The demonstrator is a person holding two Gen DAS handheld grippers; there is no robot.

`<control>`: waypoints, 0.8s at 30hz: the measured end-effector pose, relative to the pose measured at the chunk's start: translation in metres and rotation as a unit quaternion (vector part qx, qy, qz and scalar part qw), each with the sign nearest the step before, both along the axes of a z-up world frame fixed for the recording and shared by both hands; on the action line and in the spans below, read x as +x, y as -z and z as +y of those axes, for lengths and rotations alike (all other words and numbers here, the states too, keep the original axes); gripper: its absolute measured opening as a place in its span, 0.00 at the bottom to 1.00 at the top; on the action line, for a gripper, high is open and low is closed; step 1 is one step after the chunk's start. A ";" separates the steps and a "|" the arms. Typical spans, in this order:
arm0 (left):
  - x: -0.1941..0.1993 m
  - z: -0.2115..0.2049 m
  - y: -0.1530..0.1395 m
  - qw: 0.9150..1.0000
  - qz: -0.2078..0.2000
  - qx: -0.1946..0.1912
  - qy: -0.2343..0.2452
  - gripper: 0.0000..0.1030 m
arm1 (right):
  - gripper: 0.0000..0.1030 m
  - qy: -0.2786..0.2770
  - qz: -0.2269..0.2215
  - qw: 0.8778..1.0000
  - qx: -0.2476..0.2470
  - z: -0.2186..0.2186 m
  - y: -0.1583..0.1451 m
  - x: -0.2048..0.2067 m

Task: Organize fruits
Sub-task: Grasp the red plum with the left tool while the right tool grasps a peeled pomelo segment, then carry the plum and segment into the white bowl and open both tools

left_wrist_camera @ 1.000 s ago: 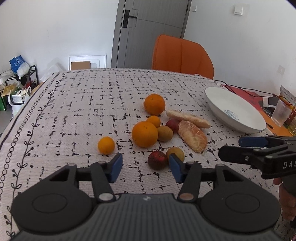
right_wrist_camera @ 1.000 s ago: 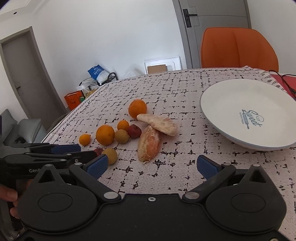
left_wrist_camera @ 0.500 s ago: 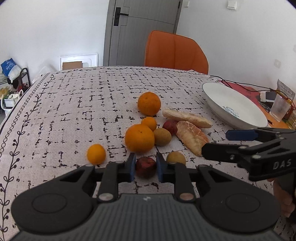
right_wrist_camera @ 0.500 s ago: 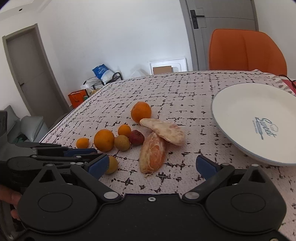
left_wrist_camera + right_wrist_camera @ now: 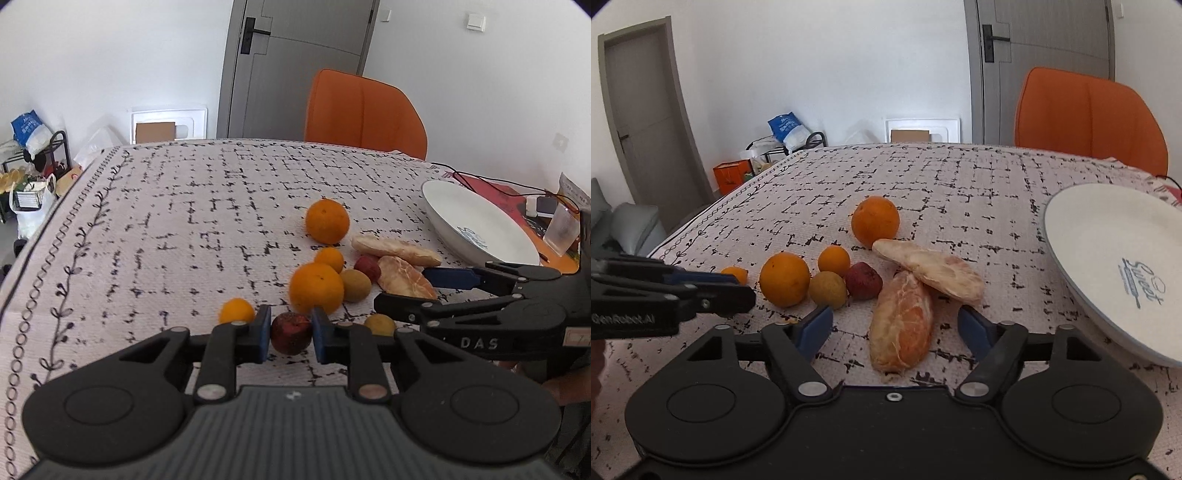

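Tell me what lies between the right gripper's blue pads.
In the right wrist view, the right gripper, jaws just closing, straddles the peeled orange citrus segment lying on the patterned tablecloth; the pads do not touch it yet.

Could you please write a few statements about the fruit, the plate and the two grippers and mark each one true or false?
1. The left gripper is shut on the dark red fruit. True.
2. The white plate already holds an orange. False: nothing lies in it.
3. The peeled citrus segment lies between the right gripper's blue pads, which do not yet touch it. True; those jaws have just been closing.
4. The orange chair stands on the table. False: it stands behind the table's far edge.
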State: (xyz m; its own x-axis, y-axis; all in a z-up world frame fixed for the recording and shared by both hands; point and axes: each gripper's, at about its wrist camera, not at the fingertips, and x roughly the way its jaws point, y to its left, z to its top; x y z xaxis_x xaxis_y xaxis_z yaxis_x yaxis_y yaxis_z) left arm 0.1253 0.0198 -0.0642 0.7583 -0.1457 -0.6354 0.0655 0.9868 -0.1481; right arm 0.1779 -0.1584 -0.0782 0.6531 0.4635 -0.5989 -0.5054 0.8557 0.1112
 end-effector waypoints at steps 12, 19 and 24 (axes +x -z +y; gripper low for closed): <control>0.000 -0.004 -0.007 1.000 -0.010 -0.001 0.000 0.21 | 0.31 -0.032 -0.001 0.999 -0.003 -0.014 -0.007 -0.012; 0.002 -0.014 -0.013 1.000 -0.021 0.001 0.009 0.21 | 0.31 -0.017 -0.005 1.000 0.020 -0.033 -0.017 -0.018; 0.008 -0.025 -0.021 0.999 -0.032 0.002 0.022 0.21 | 0.30 -0.009 -0.020 0.999 0.033 -0.048 -0.031 -0.021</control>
